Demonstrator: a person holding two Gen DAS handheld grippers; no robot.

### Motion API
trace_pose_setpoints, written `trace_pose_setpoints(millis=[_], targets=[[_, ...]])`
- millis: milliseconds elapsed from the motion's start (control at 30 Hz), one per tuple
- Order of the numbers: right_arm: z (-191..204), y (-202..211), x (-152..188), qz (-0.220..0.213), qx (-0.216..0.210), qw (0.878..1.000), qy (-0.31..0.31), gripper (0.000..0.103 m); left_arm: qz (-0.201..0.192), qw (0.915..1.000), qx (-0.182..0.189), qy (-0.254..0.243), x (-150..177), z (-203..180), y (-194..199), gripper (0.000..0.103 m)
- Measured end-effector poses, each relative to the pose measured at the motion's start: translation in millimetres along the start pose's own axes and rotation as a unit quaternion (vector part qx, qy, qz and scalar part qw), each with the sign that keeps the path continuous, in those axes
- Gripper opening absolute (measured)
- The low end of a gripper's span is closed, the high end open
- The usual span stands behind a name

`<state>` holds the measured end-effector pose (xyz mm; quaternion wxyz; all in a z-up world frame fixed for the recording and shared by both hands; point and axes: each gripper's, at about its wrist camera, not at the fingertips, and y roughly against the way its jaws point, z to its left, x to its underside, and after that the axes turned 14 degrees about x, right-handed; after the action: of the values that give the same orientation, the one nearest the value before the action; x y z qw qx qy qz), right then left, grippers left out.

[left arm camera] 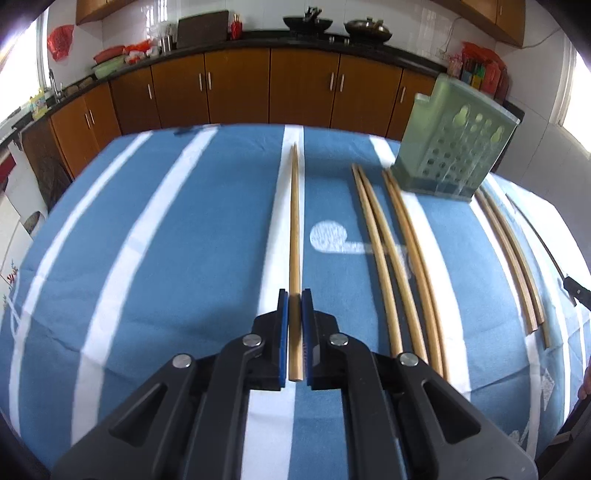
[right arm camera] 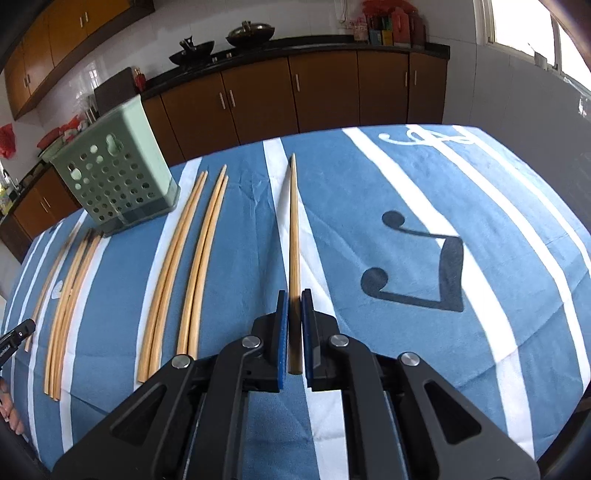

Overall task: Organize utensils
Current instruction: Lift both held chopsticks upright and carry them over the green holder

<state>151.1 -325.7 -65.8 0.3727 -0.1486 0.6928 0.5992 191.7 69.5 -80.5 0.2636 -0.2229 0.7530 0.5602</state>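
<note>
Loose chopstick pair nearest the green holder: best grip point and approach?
Take the chopstick pair by its thick near ends, coming from above along its length, as both grippers already hold theirs. It lies flat on the cloth, the two sticks touching; its tips point at the holder.

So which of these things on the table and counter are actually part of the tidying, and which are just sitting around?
Part of the job:
- chopstick held in the left gripper
- chopstick held in the right gripper
- loose chopsticks on the cloth
- green holder

Just lying about:
- woks on the stove
- red bags
- cabinets
</note>
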Motion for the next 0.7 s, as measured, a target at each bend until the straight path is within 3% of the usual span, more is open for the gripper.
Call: trace_pose_setpoints(millis=[167, 433, 700], targets=[[-12.7, 31.9, -15.1, -0.053, -0.012, 0.998, -0.021, 0.008, -0.065, 0.9978, 0.000, -0.012, -18.3, -6.7, 45.9, 0.008], [-20.1, 64.2, -37.7, -0.118, -0.025, 0.992, -0.044, 0.008, -0.160, 0.9870, 0.003, -0.012, -46.2, -17.6, 102.6, 0.008], [-19.0, 78.5, -57.2, -0.149, -0.023, 0.988, -0.046, 0.008, -0.195, 0.9807, -0.002, -0.019, -71.7, -23.6, 123.0, 0.007]])
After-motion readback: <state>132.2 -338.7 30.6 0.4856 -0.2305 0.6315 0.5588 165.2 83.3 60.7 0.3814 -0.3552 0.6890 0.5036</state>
